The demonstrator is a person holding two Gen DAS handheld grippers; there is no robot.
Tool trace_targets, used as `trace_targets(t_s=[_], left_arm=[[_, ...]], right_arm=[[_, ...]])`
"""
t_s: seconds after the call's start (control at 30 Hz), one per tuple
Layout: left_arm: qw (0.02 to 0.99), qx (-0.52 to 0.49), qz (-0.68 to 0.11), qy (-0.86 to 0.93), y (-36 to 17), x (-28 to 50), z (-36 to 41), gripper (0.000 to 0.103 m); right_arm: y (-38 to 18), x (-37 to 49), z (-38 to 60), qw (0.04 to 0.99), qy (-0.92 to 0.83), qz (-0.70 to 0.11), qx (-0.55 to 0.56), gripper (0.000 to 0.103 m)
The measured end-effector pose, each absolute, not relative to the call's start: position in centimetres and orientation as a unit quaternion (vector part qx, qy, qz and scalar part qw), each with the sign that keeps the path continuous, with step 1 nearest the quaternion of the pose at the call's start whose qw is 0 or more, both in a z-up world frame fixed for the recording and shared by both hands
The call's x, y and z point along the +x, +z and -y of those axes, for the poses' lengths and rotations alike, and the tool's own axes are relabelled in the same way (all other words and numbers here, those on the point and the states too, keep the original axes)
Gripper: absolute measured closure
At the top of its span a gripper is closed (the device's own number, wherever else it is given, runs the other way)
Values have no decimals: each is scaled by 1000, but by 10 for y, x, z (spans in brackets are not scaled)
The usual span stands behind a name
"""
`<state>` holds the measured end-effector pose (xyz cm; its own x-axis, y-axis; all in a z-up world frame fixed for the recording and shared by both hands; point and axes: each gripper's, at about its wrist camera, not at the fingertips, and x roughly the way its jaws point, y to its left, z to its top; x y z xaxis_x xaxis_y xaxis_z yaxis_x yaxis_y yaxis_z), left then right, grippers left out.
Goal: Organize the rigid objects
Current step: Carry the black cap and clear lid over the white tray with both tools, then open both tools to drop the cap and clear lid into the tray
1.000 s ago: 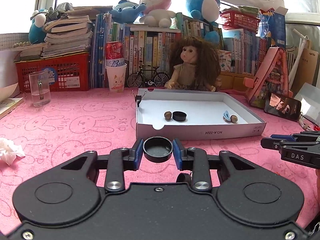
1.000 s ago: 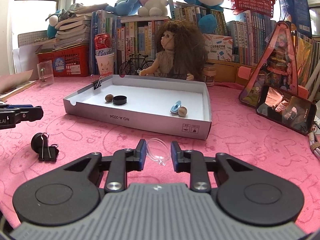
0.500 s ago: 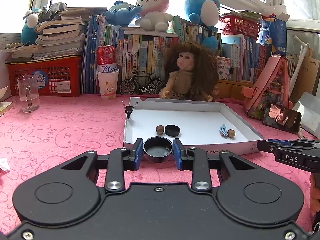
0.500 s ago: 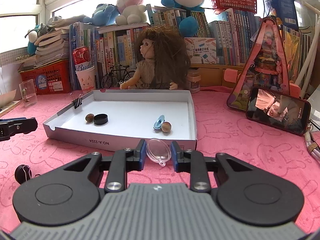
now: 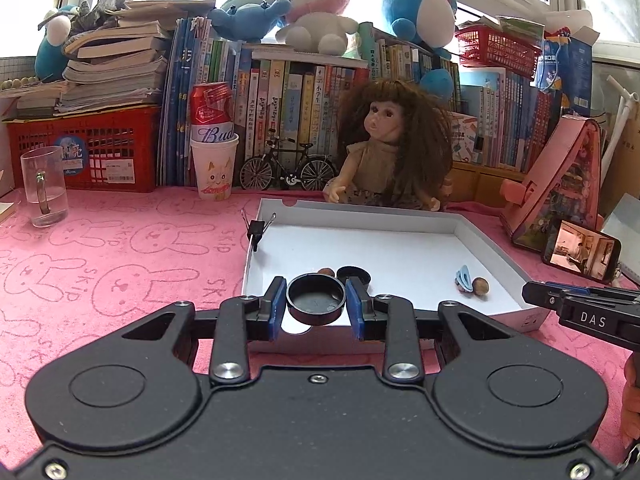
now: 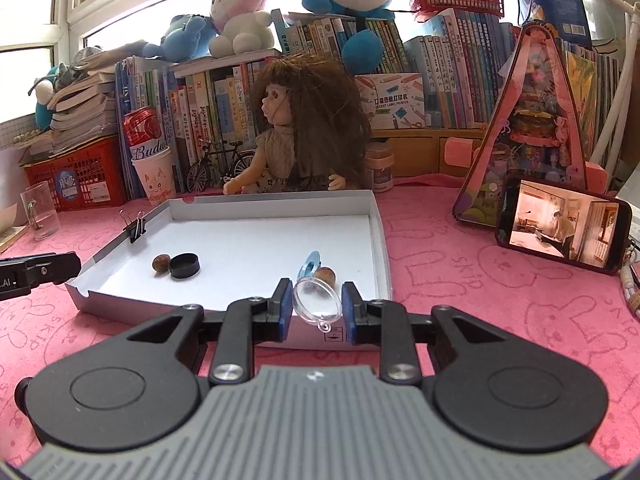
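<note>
Black cap (image 5: 316,300) and clear dome (image 6: 317,301) clamped in fingers over tray's (image 6: 240,312) near edge.

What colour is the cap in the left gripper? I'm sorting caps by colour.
Black cap, clearest in the left wrist view.

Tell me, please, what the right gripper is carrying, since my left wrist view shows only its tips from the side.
Observer: The right gripper has its jaws shut on a clear plastic dome with a small loop at its lower edge.
Operator: Thank you. Where is it relative to the tray?
Observer: It hangs at the tray's near wall, directly in front of the blue clip and a brown nut lying inside.
</note>
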<state>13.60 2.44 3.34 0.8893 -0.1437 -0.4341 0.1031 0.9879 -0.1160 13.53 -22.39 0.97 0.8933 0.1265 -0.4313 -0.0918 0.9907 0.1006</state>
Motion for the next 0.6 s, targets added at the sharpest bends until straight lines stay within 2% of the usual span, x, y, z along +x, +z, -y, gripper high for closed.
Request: trace_targets(t_s=[0.23, 0.6], left_arm=[[966, -59, -246, -52, 28, 169, -25, 73], [951, -57, -298, -63, 25, 227, -28, 73]], right_arm=[[10, 159, 226, 970, 55, -232, 50, 72], [17, 214, 249, 943, 59, -302, 131, 72]])
